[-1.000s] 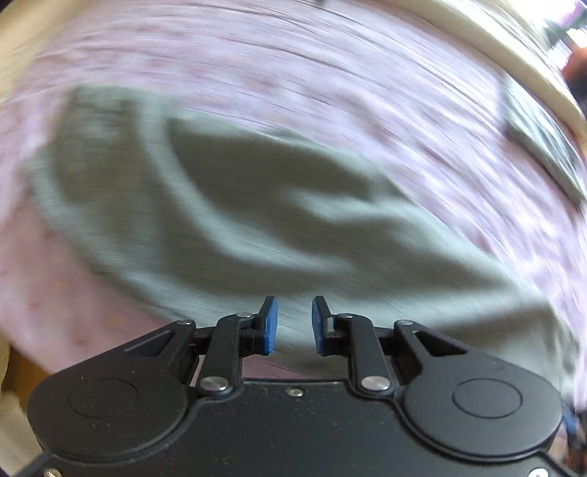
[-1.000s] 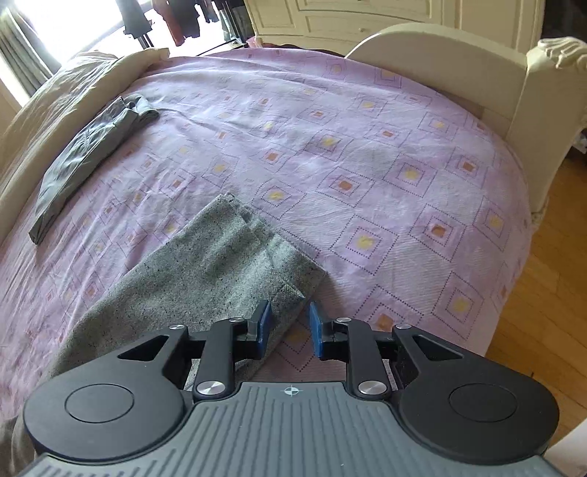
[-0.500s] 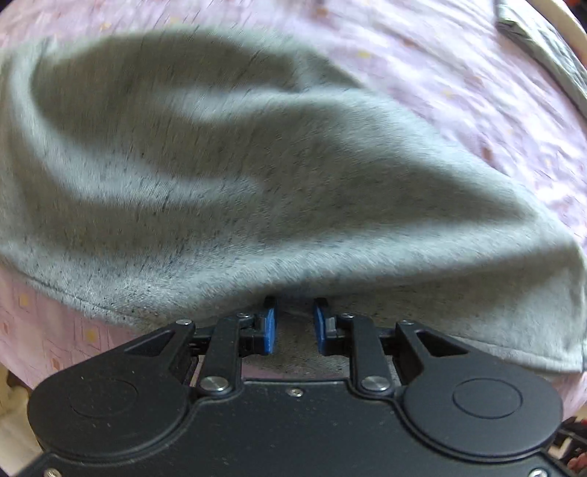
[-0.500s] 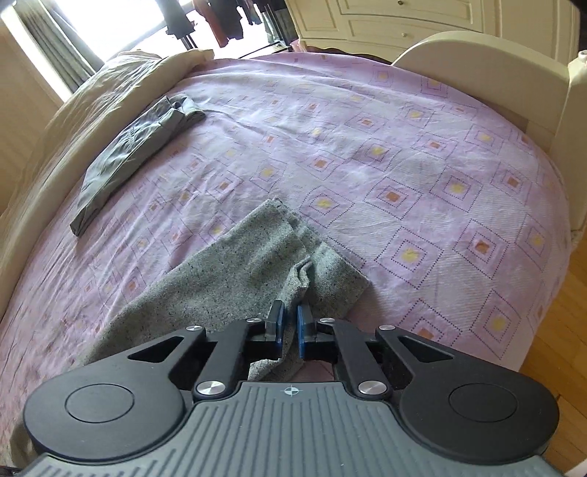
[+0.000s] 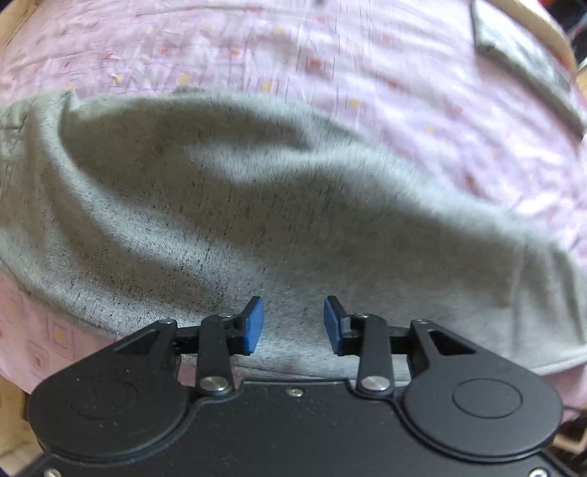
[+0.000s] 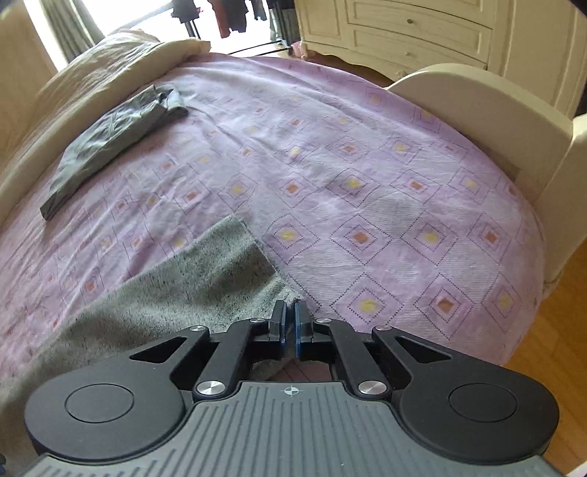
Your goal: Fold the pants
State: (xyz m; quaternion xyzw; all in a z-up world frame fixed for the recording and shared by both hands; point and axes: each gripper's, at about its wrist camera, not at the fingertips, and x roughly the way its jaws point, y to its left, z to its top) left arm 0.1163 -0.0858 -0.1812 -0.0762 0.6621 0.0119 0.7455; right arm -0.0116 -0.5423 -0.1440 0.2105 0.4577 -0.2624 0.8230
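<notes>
Grey speckled pants [image 5: 256, 205] lie rumpled across the pink patterned bed sheet [image 5: 330, 66]. My left gripper [image 5: 293, 323] points straight down just above the cloth near its front edge; its jaws are opening and the blue pads press on nothing. In the right wrist view the pants [image 6: 190, 279] stretch from the lower left toward the middle. My right gripper [image 6: 290, 323] is shut on the corner of the pants' end, which is pinched between its blue pads and lifted off the sheet [image 6: 367, 190].
A folded dark grey garment [image 6: 110, 143] lies at the far left of the bed, beside a beige duvet [image 6: 84, 77]. A cream footboard [image 6: 488, 113] and a wood floor [image 6: 561, 348] bound the right side. A white dresser [image 6: 422, 33] stands behind.
The left gripper dropped closer to the pants and its jaws spread wider. The right gripper closed on the pants' corner and raised it from the sheet.
</notes>
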